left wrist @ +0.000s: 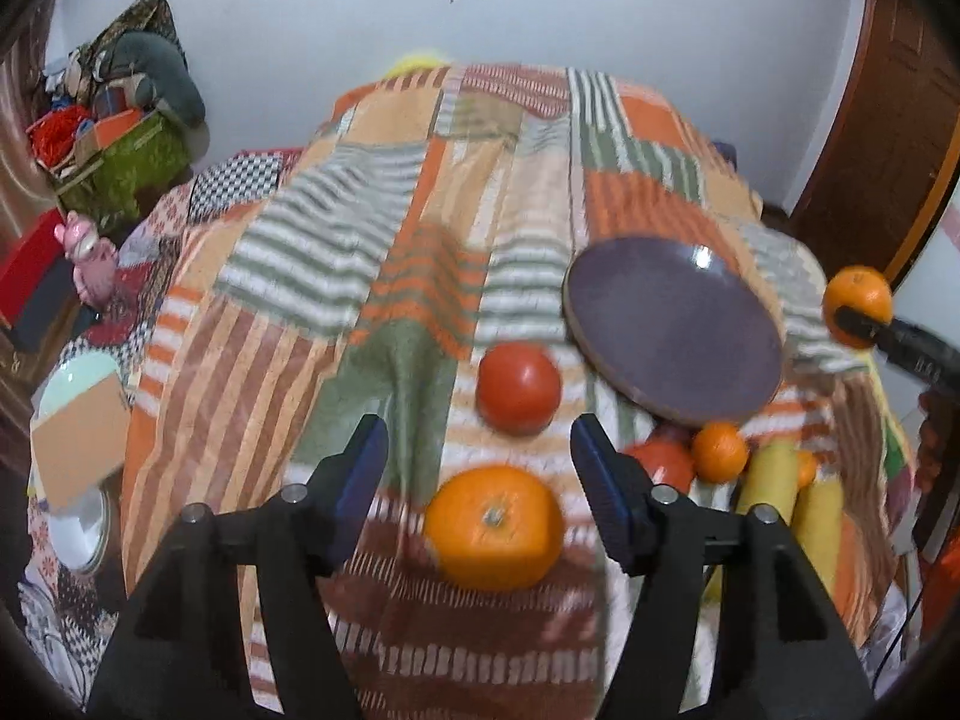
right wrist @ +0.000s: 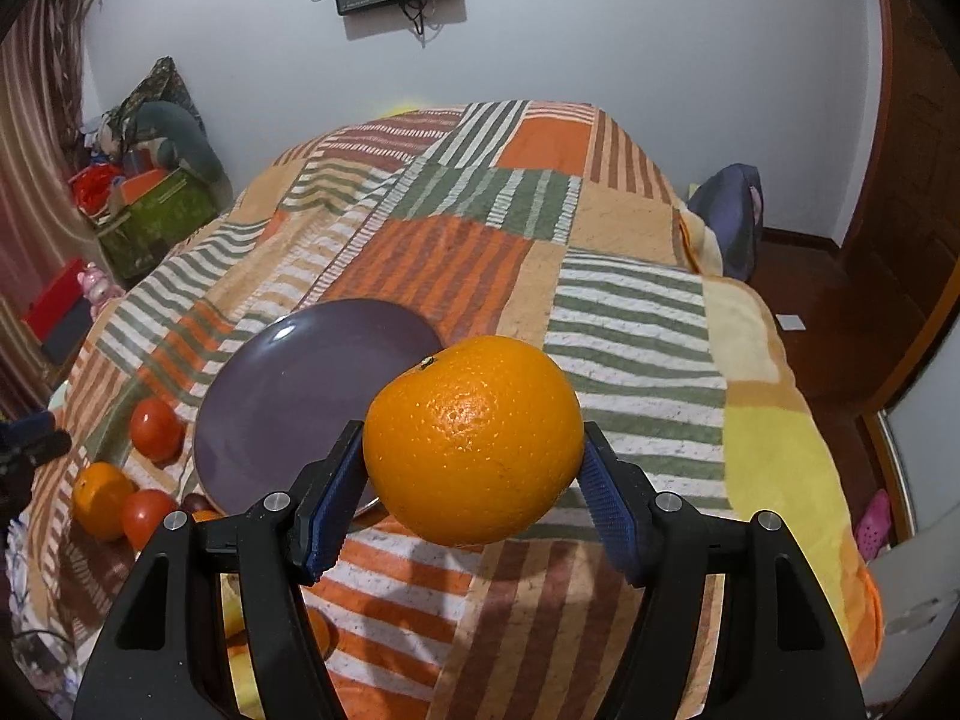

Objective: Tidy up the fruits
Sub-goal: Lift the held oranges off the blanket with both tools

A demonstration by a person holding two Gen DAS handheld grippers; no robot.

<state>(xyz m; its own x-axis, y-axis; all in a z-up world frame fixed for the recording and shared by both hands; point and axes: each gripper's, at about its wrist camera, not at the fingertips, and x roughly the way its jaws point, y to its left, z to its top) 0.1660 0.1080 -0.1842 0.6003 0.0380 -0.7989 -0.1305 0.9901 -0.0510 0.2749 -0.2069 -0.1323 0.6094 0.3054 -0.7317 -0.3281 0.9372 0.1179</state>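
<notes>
1. The right gripper (right wrist: 474,450) clamps an orange (right wrist: 474,441) above the striped blanket (right wrist: 630,312), beside the purple plate (right wrist: 282,396).
2. The left gripper (left wrist: 480,468) is spread wide over another orange (left wrist: 493,528); a tomato (left wrist: 519,387) lies beyond.
3. No readable writing.

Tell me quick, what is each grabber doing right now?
Left gripper: open, holding nothing, just above an orange on the blanket.
Right gripper: closed on another orange, held up in the air.
</notes>
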